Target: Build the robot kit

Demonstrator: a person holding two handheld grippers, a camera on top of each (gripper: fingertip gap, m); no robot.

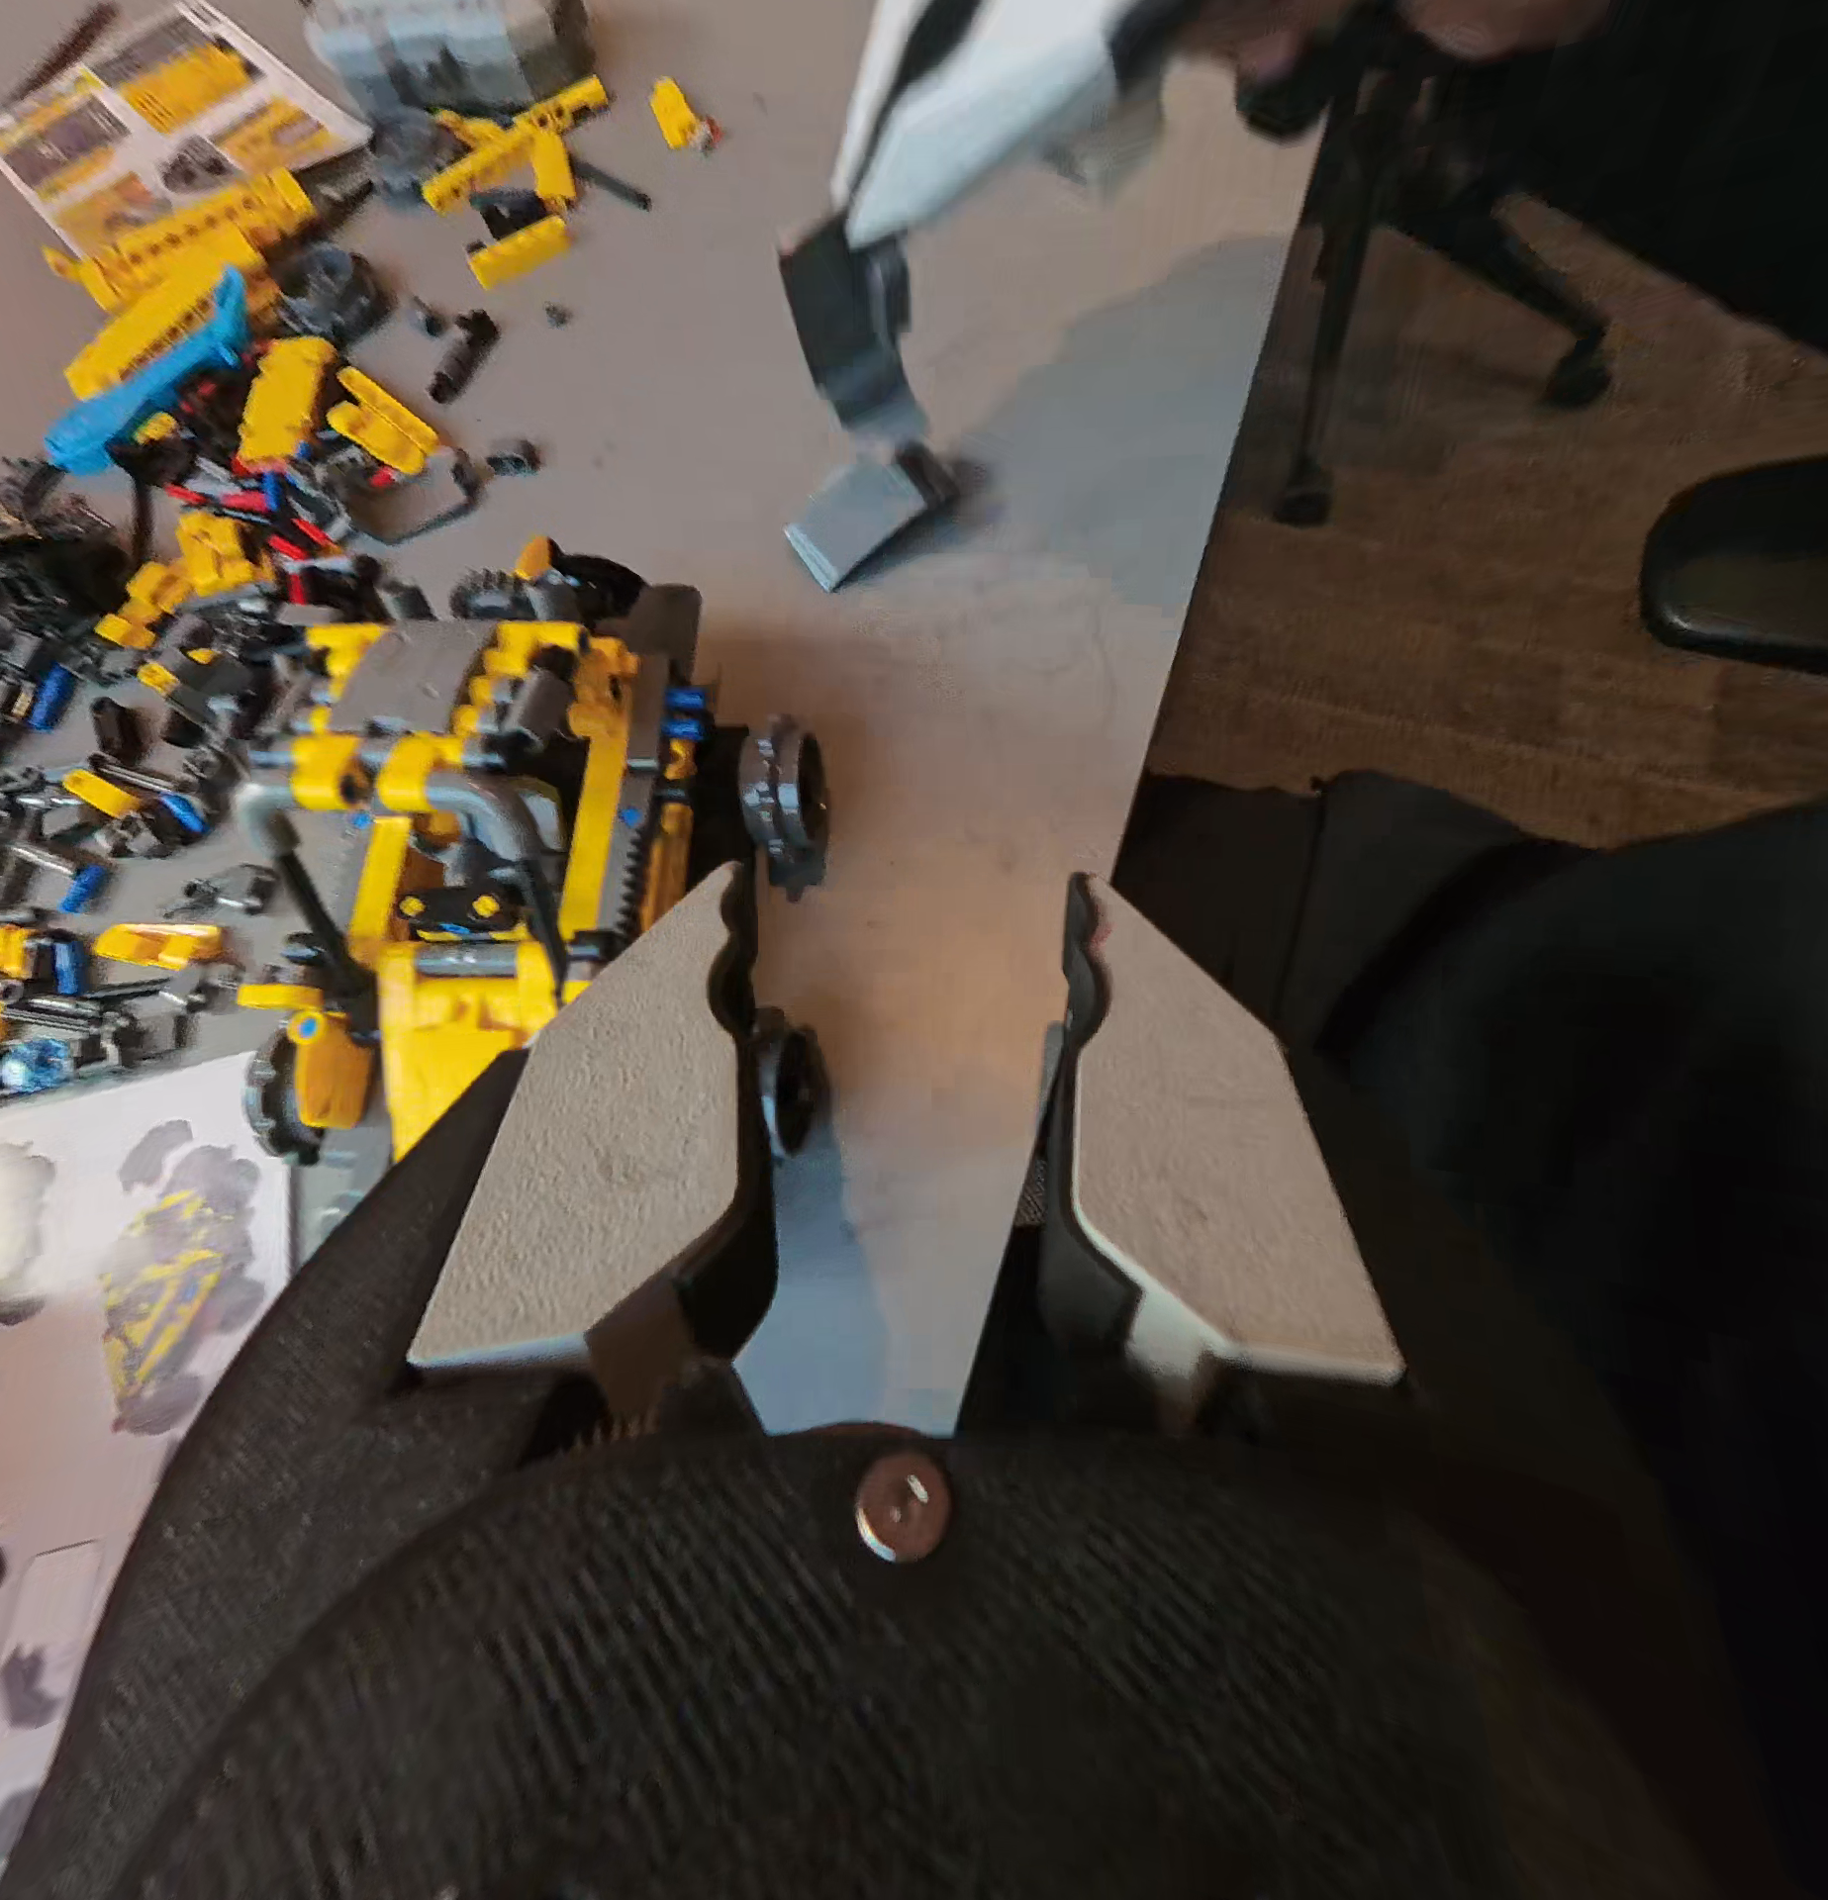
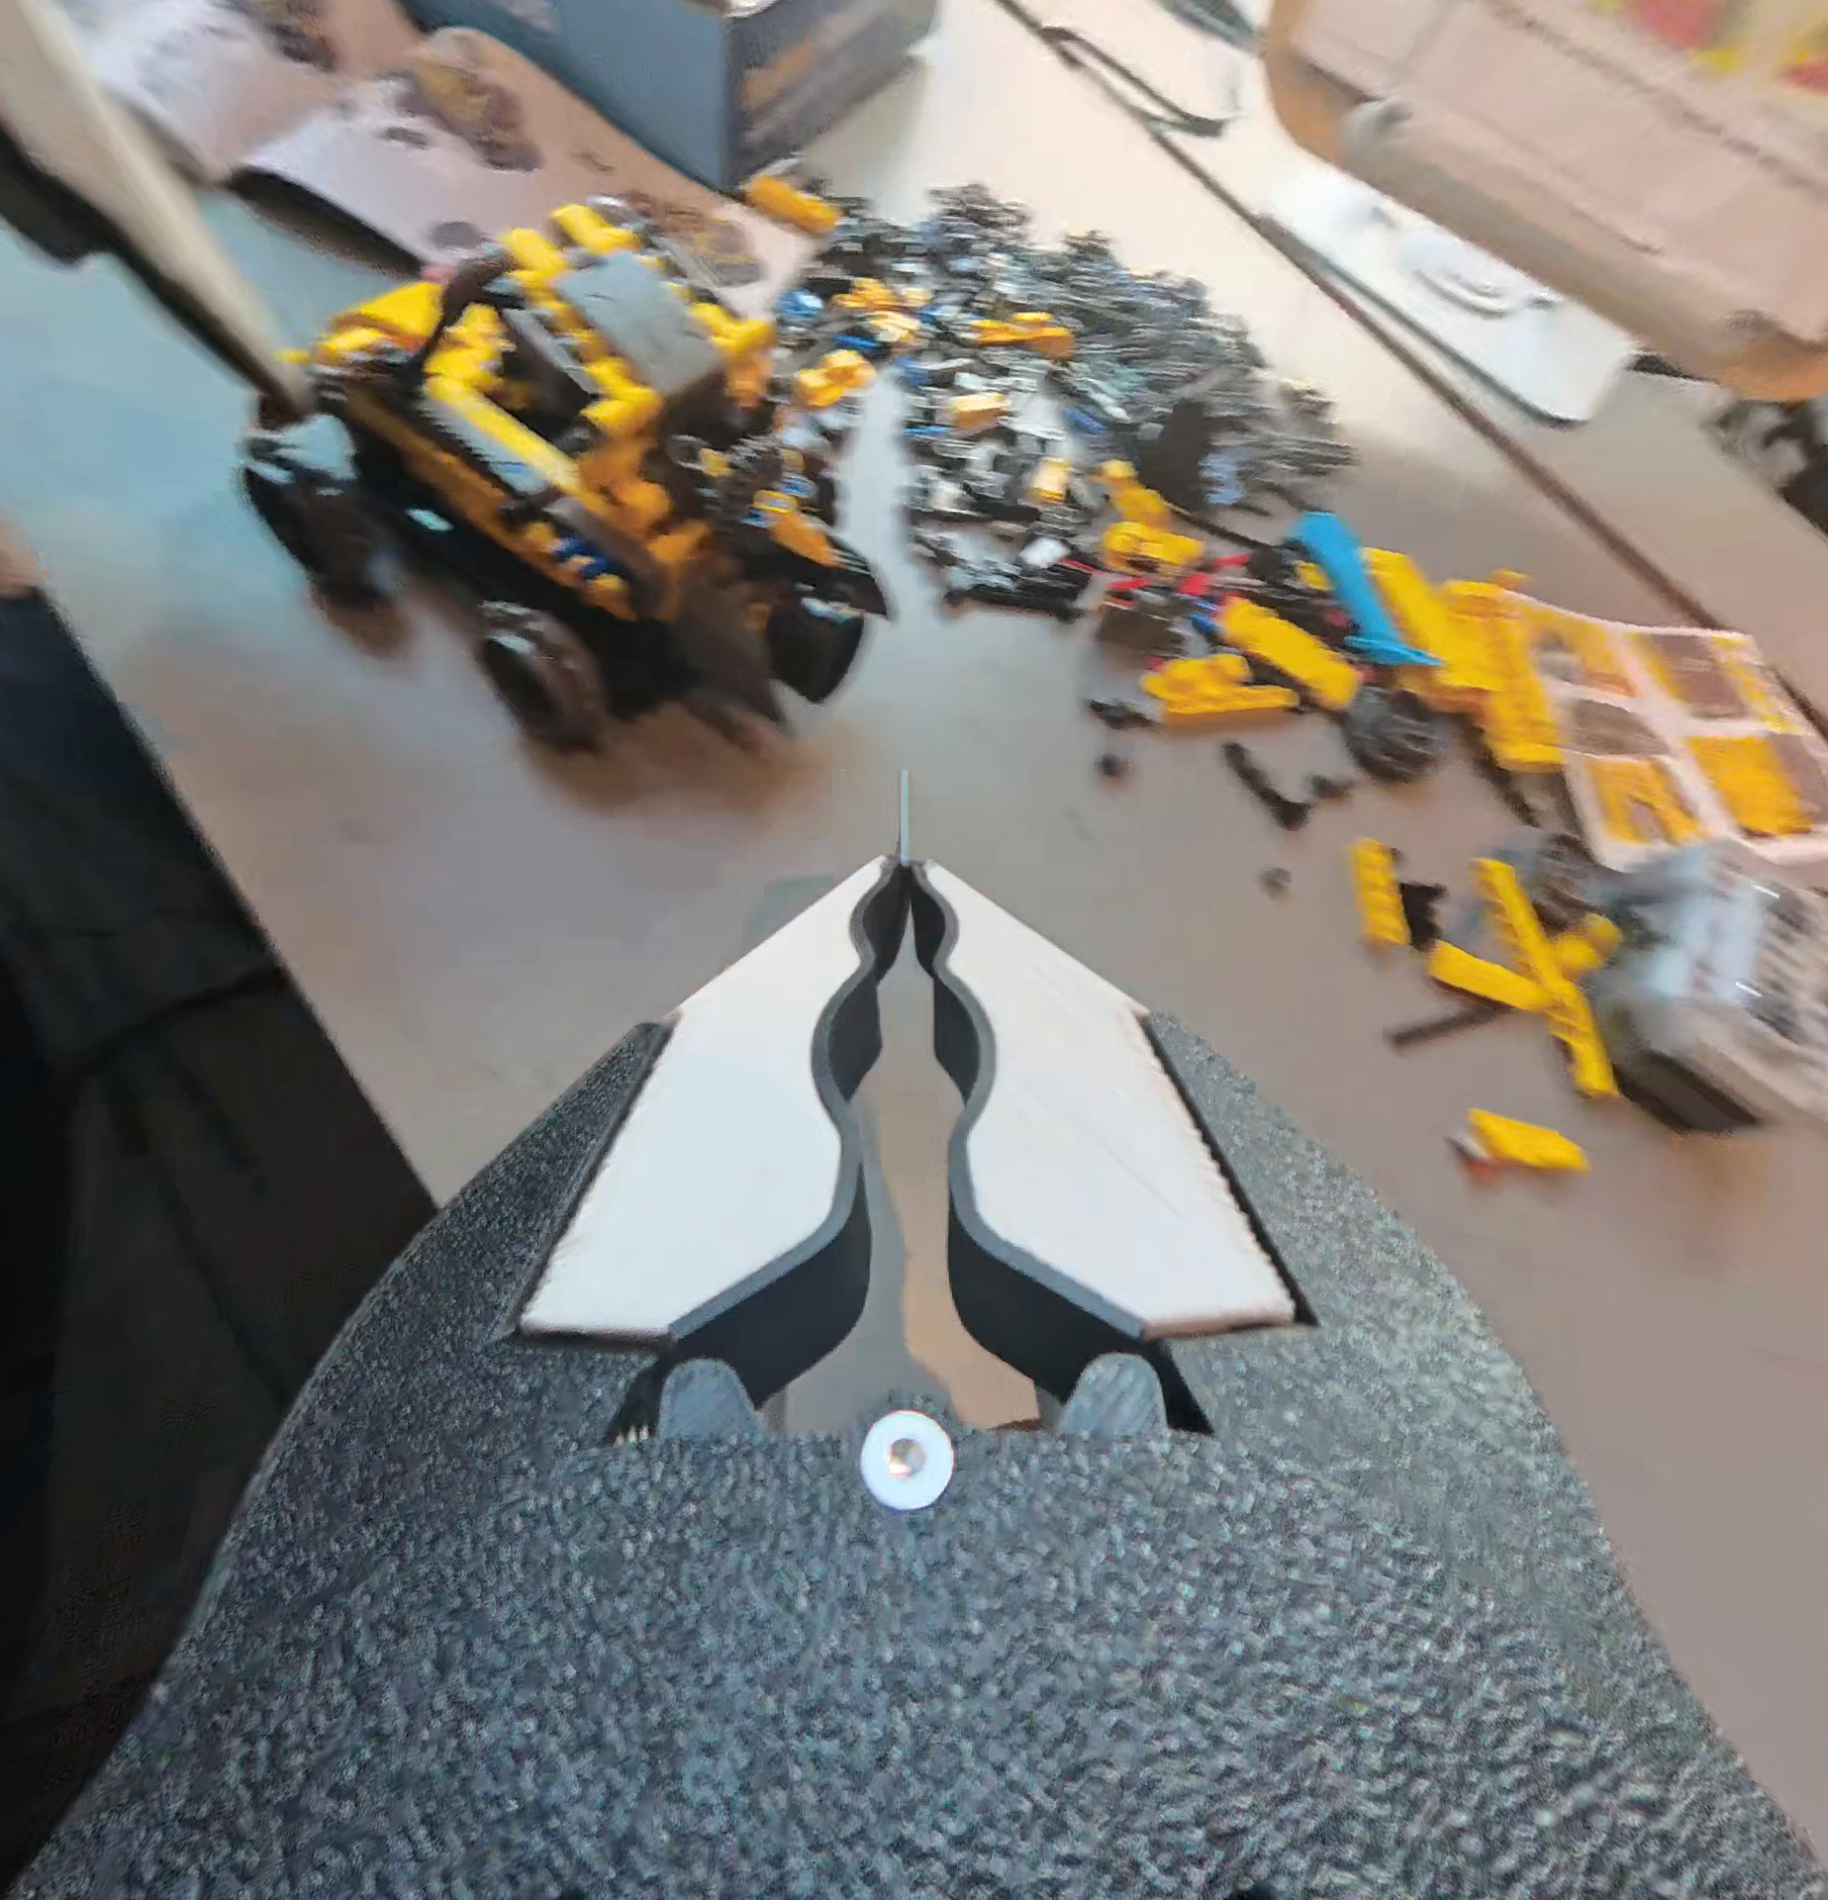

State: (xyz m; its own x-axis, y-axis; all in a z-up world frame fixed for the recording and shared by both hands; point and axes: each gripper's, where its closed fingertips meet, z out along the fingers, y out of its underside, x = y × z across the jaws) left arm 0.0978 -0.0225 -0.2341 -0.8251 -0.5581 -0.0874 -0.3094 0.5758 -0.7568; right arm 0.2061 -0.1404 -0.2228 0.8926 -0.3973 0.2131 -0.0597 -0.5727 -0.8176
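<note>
Grey desk (image 1: 992,720) in an office with brown carpet (image 1: 1506,617); a black chair base (image 1: 1454,288) stands off the desk's right edge in the left wrist view.

Left gripper (image 1: 904,925): released, jaws spread wide with bare desk between them, near the desk's right edge. Its left finger (image 1: 621,1110) sits just beside a half-built yellow-and-grey brick vehicle (image 1: 457,823); contact, can't tell. A dark wheel hub (image 1: 786,1069) shows at that finger's inner edge, another grey hub (image 1: 786,792) further along the vehicle's side.

Right gripper (image 2: 904,869): clenched, tips meeting. A thin pale sliver (image 2: 904,812) sticks out past the tips; too thin to say what it is. It hangs over bare desk, apart from the vehicle (image 2: 570,463). In the left wrist view the same gripper (image 1: 868,483) is blurred, tips close to the desktop.

Loose parts pile (image 2: 1094,391), yellow, black and blue, spreads toward the middle of the desk, with a blue piece (image 2: 1352,596) on top of yellow beams. A printed sheet (image 2: 1691,740) lies beside it. A clear container (image 2: 1711,987) sits near yellow beams; contents are grey and dark bits, too blurred to identify. A dark box (image 2: 745,72) stands at the desk's far edge; inside not visible. A second printed sheet (image 1: 148,1234) lies next to the vehicle.
</note>
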